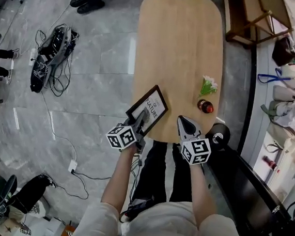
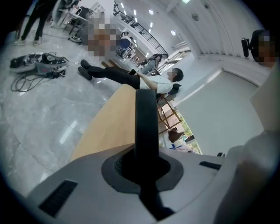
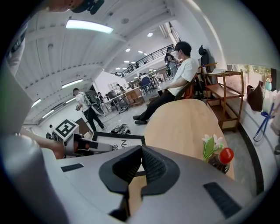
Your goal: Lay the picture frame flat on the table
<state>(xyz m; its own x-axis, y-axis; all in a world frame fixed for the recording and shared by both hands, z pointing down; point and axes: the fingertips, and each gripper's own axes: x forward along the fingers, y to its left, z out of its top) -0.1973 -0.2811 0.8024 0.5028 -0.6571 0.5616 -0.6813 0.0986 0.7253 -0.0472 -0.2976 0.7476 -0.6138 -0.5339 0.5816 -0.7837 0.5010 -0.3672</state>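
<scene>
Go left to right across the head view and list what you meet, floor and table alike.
Tangle of cables on the floor → picture frame → red-capped bottle → pale bags. The tools and the flower sprig overlap these, so they are left out.

Right gripper [image 3: 141,148], jaws together, empty

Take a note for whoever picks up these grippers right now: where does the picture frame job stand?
Left gripper: shut on the near edge of the picture frame.
Right gripper: shut, empty, over the near end of the table.
Frame: face up at the table's near left edge, partly overhanging it. I cannot tell if it rests flat.
Left to do: bring it fully onto the table, lay it flat, let go.
</scene>
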